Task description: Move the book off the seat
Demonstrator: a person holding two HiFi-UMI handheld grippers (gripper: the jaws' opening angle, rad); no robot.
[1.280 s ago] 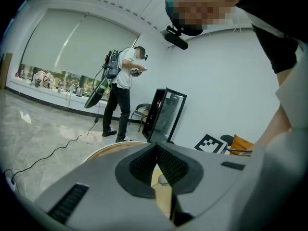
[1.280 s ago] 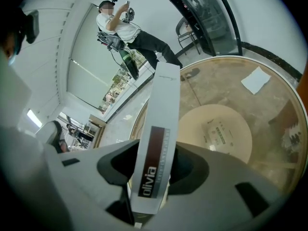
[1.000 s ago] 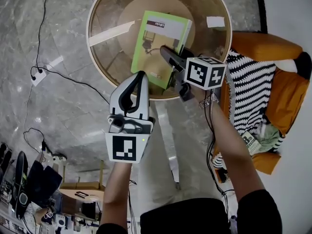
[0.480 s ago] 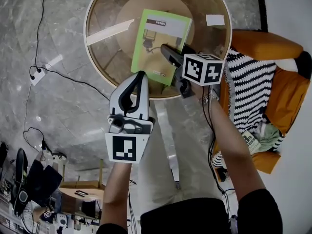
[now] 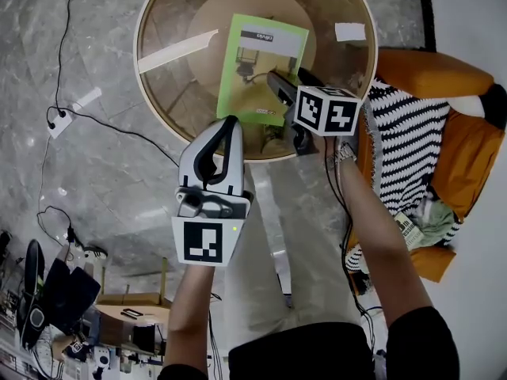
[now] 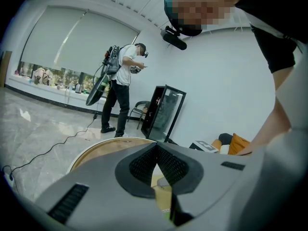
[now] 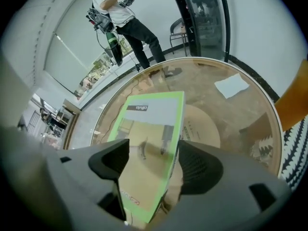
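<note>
A green book (image 5: 257,66) lies on the round glass table (image 5: 150,85). In the right gripper view its near end (image 7: 149,143) sits between the two jaws, and neither pad presses on it. My right gripper (image 5: 281,93) hovers over the book's near right corner with its jaws opening wide. My left gripper (image 5: 226,123) is shut with nothing in it. It hangs above the floor just in front of the table's near rim. In the left gripper view its fingertips (image 6: 156,146) meet, with the table edge (image 6: 96,150) beyond them.
An orange armchair (image 5: 455,145) with a black-and-white striped cushion (image 5: 404,129) stands right of the table. A white paper slip (image 5: 350,32) lies on the glass. Cables (image 5: 95,119) run across the marble floor at left. A person (image 6: 120,88) and a black cabinet (image 6: 166,112) stand farther off.
The right gripper's jaws have spread apart and let go of the book. The book has turned a little and settled flatter on the table. The left gripper has stayed put.
</note>
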